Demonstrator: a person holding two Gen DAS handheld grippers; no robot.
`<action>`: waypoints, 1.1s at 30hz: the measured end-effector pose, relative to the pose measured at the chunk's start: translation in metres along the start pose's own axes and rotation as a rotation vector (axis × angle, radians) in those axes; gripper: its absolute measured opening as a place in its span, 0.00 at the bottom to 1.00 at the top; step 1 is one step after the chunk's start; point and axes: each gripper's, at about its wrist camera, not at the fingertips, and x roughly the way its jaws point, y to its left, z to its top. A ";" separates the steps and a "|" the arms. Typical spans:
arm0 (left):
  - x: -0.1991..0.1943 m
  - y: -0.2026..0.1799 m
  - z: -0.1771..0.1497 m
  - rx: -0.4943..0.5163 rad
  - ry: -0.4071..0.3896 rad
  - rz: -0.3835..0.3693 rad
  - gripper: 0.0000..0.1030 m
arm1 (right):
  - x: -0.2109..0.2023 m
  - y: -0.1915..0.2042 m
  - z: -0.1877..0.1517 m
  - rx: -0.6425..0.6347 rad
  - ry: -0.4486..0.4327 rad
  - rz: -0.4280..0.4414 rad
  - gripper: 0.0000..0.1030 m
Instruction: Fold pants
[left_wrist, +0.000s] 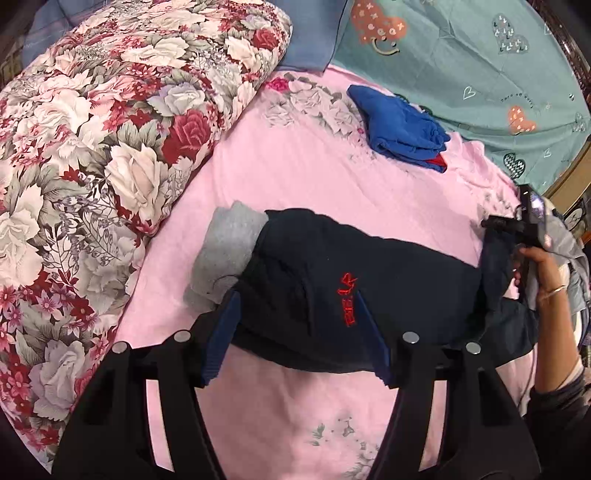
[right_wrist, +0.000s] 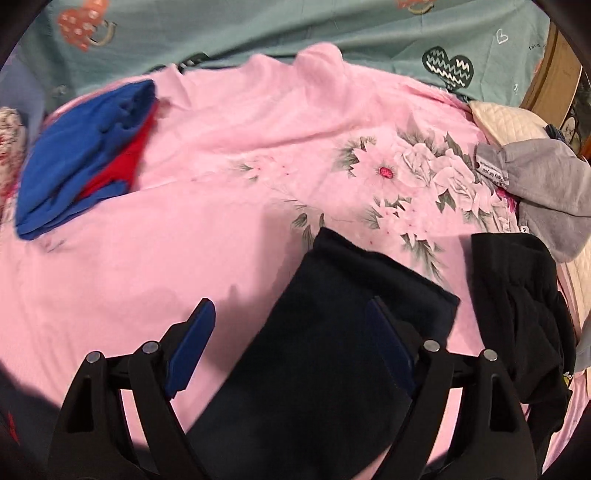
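Left hand-held gripper (left_wrist: 295, 332): fingers apart, straddling the near edge of the navy pants (left_wrist: 351, 288) at lower centre of the left wrist view, clamped on nothing. Right hand-held gripper (right_wrist: 291, 339): fingers also apart; the navy leg end (right_wrist: 332, 332) passes between them, over the right finger, ungripped.

The pants lie on the pink floral bedsheet (left_wrist: 295, 177). In the left view their long axis runs left to right, the grey-lined end (left_wrist: 225, 251) at left; the right hand-held gripper appears at the far right end.

Judgement: each gripper sits at its own end, so the next fold turns on closing there.

Only the left view shows the red lettering (left_wrist: 347, 299) and floral quilt (left_wrist: 92, 147). Only the right view shows the black garment (right_wrist: 517, 314) and grey garment (right_wrist: 546, 192). Farther off lies the blue-and-red folded clothing (right_wrist: 85, 155).
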 end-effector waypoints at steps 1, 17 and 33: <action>-0.001 -0.001 0.003 -0.002 -0.003 -0.016 0.63 | 0.006 -0.002 0.002 0.009 0.015 -0.006 0.71; 0.080 -0.012 0.004 0.100 0.169 0.047 0.64 | -0.174 -0.190 -0.101 0.393 -0.341 0.452 0.05; 0.066 -0.009 0.000 0.122 0.151 0.044 0.64 | -0.134 -0.265 -0.217 0.584 -0.193 0.330 0.50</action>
